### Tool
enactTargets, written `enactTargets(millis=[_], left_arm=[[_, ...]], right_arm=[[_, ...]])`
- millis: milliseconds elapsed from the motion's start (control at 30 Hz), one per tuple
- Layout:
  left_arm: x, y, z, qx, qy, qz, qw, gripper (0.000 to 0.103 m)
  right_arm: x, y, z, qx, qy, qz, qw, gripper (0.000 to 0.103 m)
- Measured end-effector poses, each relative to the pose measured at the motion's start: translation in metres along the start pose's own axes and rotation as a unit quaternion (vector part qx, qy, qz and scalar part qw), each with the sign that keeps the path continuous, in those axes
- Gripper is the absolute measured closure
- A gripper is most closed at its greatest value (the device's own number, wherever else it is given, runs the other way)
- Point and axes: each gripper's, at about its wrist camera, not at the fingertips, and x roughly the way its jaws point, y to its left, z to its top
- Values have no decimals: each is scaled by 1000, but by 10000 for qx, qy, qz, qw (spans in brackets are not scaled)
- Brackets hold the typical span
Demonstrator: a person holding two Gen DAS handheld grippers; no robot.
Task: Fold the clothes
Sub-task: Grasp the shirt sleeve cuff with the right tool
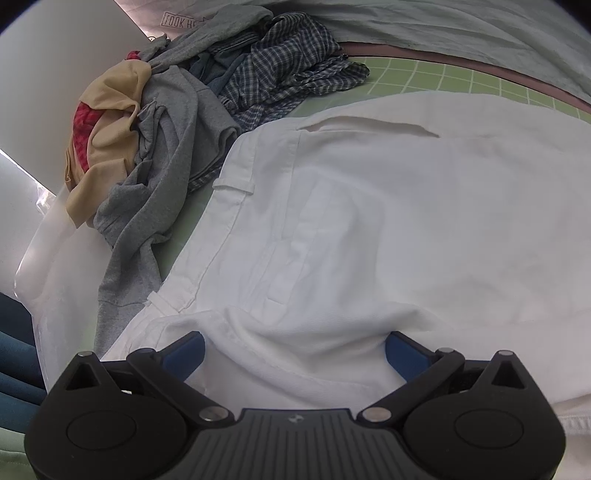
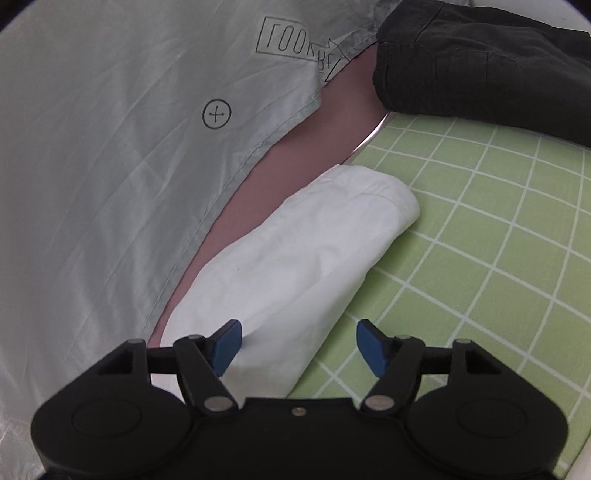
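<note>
While the left tool [image 1: 295, 350] stands spread around white trousers [image 1: 369, 221], the right tool [image 2: 297, 345] gapes empty above them.

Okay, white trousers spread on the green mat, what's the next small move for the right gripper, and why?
Probably close the right gripper on the white trouser leg: its jaws stand open with the cloth lying loose between them, while the left gripper sits at the waist end.

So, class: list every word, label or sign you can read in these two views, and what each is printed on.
"LOOK" in a box, mirrored, further letters creased and unreadable: pale grey sheet.
Circled cross mark: same sheet.
"LOOK H", mirrored, cut off by clothes: sheet in the left wrist view.
</note>
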Motion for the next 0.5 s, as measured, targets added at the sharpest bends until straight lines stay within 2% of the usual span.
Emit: enactTargets(millis=[33, 100, 200, 300, 400, 500], left_arm=[[0, 0, 0, -10, 11, -7, 10000, 0], [0, 1, 0, -28, 25, -34, 10000, 0], [1, 2, 1, -52, 42, -83, 9999, 0], [2, 4, 1, -77, 59, -132, 9999, 0], [2, 5, 1, -101, 75, -181, 9998, 0], [3, 6, 1, -126, 92, -230, 9996, 0]], right_arm=[[3, 2, 0, -81, 24, -33, 10000, 43], [9, 5, 1, -222, 68, -152, 9996, 72], [6, 0, 7, -176, 56, -305, 9994, 93], [-21, -15, 14, -83, -297, -387, 9988, 96], [-62, -26, 21, -251, -712, -340, 9966, 96], [-95, -17, 19, -981, -1052, -470, 9885, 96]])
